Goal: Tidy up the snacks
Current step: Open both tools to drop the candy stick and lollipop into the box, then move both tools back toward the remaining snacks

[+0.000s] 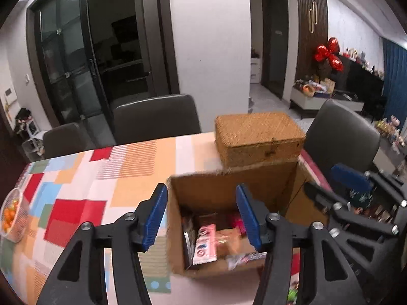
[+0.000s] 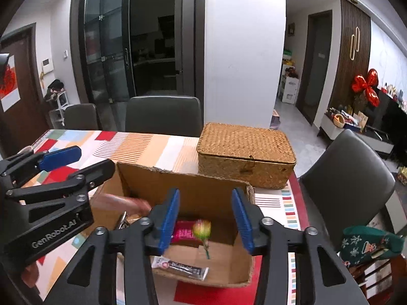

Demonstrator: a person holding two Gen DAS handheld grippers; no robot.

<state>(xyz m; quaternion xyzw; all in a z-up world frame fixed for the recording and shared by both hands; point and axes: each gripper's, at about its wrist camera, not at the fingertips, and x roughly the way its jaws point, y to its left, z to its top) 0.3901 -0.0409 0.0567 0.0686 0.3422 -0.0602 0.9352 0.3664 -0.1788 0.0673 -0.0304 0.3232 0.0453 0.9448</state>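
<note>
Both tools (agape) over cardboard box (image 2: 203,198) — lollipop (image 2: 202,228) inside

Tablecloth (image 2: 162,150): patchwork blocks in red, orange, pale blue, white, striped panels. Box (image 2: 203,185): plain brown cardboard. Basket (image 2: 244,150), at its 1 o'clock: golden woven straw. Gripper pads (image 2: 168,218): blue. Chairs (image 2: 162,114): dark grey.

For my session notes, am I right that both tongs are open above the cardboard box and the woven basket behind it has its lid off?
Not quite: the woven basket has its lid on, closed, as the right wrist view shows. The rest holds: the left tongs and right tongs are both open above the cardboard box, with the basket behind it.
</note>
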